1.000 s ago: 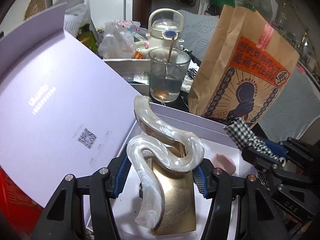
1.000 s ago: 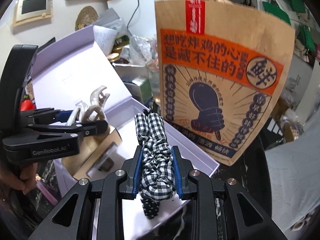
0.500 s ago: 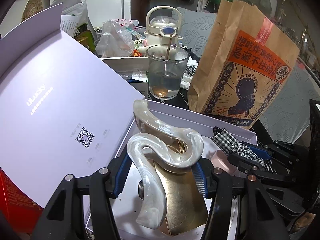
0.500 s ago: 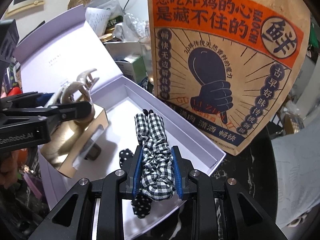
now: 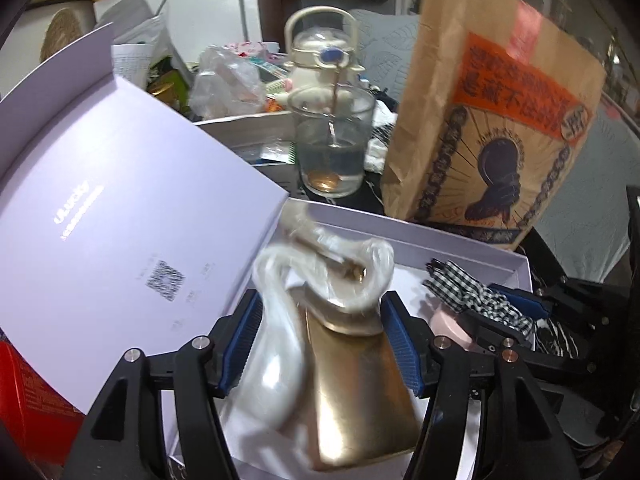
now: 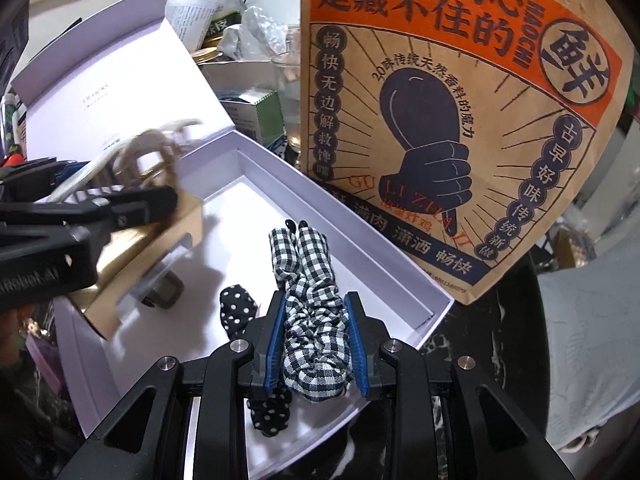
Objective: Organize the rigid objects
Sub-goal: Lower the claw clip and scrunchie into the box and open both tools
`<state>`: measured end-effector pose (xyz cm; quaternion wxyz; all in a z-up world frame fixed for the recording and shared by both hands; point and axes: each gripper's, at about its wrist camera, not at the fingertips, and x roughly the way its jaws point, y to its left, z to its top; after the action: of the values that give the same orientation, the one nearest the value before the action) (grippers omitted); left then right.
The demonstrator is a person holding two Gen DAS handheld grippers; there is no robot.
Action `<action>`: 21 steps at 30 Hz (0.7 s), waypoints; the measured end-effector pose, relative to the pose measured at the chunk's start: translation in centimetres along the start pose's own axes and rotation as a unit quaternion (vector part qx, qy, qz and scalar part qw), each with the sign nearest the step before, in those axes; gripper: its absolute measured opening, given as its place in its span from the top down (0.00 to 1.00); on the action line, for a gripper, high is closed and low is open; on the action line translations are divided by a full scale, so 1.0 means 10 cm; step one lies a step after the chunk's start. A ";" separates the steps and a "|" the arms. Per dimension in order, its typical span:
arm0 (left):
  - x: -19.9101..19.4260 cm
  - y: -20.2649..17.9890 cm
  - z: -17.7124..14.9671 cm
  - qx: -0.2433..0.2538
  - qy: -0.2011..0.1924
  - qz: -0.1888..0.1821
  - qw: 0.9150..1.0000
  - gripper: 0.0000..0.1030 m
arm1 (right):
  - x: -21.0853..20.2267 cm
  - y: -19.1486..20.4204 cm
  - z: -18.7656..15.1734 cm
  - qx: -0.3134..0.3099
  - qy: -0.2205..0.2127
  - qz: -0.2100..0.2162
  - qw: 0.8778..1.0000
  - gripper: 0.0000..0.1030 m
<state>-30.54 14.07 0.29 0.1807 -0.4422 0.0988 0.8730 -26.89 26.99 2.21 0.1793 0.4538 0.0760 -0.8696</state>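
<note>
My left gripper (image 5: 320, 340) has spread jaws. A pearly white hair claw clip (image 5: 320, 276) sits blurred between them, loose over a gold card (image 5: 356, 392) in the open lilac box (image 5: 460, 240). My right gripper (image 6: 316, 344) is shut on a black-and-white checked scrunchie (image 6: 312, 304) and holds it just above the box floor (image 6: 256, 216). The scrunchie also shows in the left wrist view (image 5: 468, 292). The left gripper (image 6: 120, 216) and the clip (image 6: 156, 148) show at the left of the right wrist view.
A brown paper bag (image 6: 460, 120) stands against the box's far side. A glass with a spoon (image 5: 332, 144) and a kettle (image 5: 320, 48) stand behind the box. A polka-dot scrunchie (image 6: 240, 308) and a pink item (image 5: 448, 324) lie in the box. The lid (image 5: 120, 200) stands open at left.
My left jaws have opened and the clip has slipped loose, dropping onto the gold card. My right gripper has lowered with the checked scrunchie into the box.
</note>
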 end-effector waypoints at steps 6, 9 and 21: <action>0.21 -0.08 -0.03 0.000 0.038 -0.019 0.999 0.41 | 0.01 -0.03 -0.01 0.003 0.002 -0.002 1.000 0.72; 0.26 -0.07 -0.04 -0.003 0.042 -0.021 0.999 0.41 | 0.01 -0.06 -0.02 0.004 0.003 -0.006 1.000 0.72; 0.35 -0.02 -0.07 -0.016 0.051 -0.019 0.998 0.41 | 0.02 -0.11 -0.01 0.005 0.007 -0.008 1.000 0.64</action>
<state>-31.87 14.81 -2.96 0.1853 -0.4909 0.0854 0.8470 -27.35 27.95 1.95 0.1695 0.4600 0.0769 -0.8682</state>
